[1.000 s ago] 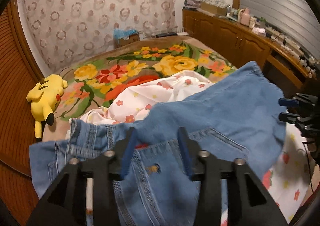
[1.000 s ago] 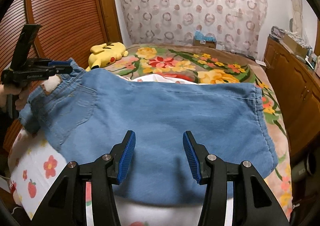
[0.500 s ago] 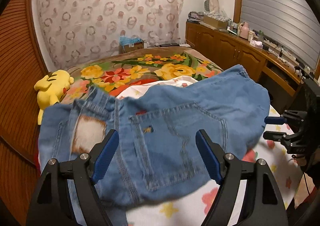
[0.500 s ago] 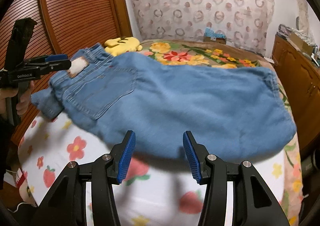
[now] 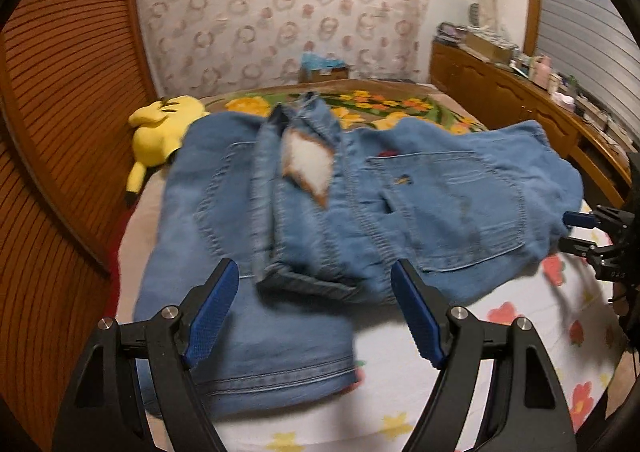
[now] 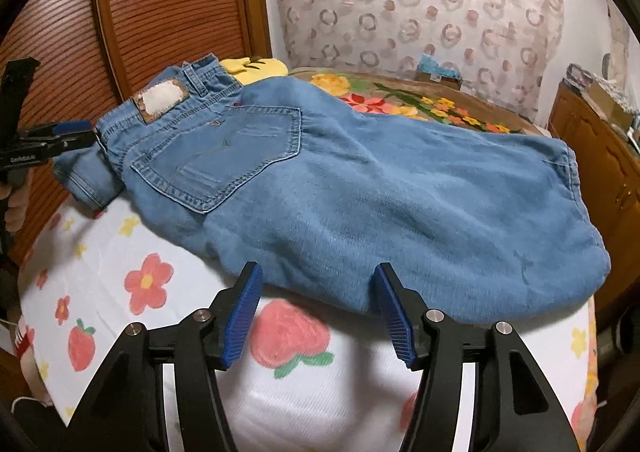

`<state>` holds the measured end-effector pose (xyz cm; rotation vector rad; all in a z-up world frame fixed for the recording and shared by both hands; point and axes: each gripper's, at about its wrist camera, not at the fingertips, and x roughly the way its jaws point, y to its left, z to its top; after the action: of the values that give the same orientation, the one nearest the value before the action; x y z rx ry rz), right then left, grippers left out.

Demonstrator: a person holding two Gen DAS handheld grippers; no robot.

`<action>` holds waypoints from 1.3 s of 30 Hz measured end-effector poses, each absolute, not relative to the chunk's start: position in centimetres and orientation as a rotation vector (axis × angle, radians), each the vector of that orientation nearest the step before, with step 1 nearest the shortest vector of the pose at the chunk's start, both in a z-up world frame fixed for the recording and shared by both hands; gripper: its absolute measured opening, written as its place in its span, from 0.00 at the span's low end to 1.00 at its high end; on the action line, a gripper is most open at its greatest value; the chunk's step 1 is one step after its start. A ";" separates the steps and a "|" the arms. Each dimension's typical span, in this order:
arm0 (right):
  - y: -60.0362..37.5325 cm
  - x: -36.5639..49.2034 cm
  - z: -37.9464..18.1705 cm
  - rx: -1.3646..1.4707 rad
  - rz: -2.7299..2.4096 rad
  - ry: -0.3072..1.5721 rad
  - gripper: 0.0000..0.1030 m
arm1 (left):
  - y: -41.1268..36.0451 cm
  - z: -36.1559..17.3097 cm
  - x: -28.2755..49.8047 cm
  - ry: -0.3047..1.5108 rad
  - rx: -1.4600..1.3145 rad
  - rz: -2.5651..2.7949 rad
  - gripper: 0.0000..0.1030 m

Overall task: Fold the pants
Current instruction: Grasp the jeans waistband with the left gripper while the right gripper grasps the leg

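Blue denim pants (image 6: 360, 187) lie folded on the bed; back pocket up.

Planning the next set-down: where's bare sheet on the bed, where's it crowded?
Bare flowered sheet lies along the near edge, between the jeans and both sets of jaws. Crowded: the plush sits against the waistband end; beyond the jeans only a strip of floral blanket shows.

Folded pants (image 6: 360, 187) lie on the sheet (image 6: 168, 316), plush toy (image 5: 164, 131) behind them.
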<state>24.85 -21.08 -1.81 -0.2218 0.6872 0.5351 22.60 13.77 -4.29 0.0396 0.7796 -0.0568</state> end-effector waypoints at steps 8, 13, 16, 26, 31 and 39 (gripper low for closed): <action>-19.9 25.6 -2.8 -0.273 0.543 0.708 0.61 | 14.5 -5.4 23.3 0.790 0.028 -0.059 0.73; -19.4 26.4 -3.5 -0.301 0.544 0.733 0.61 | 14.5 -6.2 24.4 0.811 0.017 -0.054 0.62; -19.2 26.6 -3.6 -0.319 0.537 0.734 0.61 | 14.6 -6.6 24.9 0.818 0.005 -0.061 0.54; -18.8 26.8 -3.8 -0.371 0.522 0.724 0.29 | 13.6 -5.8 24.3 0.795 0.076 -0.059 0.35; -19.2 26.9 -3.7 -0.336 0.528 0.712 0.08 | 13.0 -4.8 23.9 0.774 0.083 -0.080 0.24; -20.2 25.1 -2.1 -0.308 0.523 0.635 0.03 | 11.9 -2.3 22.8 0.722 0.082 -0.093 0.21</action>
<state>25.08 -20.17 -2.10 -0.3076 0.6354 0.5232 22.82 11.93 -2.34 0.0817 0.7217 -0.0925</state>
